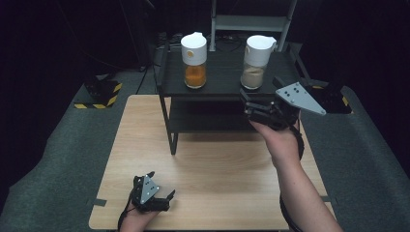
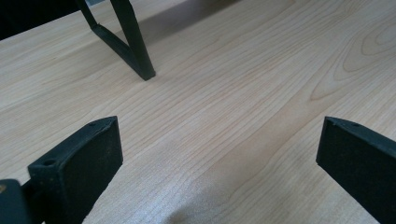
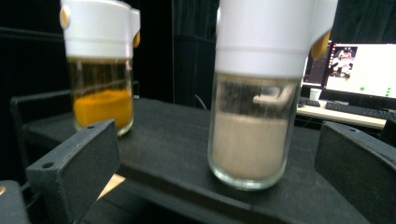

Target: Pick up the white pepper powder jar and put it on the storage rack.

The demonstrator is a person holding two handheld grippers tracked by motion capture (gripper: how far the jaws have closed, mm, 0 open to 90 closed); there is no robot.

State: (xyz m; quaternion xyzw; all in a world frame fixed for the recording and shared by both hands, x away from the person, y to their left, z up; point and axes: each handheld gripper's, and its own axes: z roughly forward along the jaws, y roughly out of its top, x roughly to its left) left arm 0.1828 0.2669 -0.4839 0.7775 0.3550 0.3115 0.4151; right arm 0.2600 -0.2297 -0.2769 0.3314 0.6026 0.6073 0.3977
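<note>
On the far black shelf [image 1: 222,84], the beige-powder jar [image 1: 256,62] stands right of the orange-powder jar [image 1: 195,60], facing the raised right gripper [image 1: 247,107], jaws spread; the left gripper [image 1: 162,186] rests spread near.

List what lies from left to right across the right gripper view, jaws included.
Left black jaw of the right gripper, glass jar of orange powder with a white lid, glass jar of beige powder with a white lid, lit computer monitor in the background, right black jaw.
</note>
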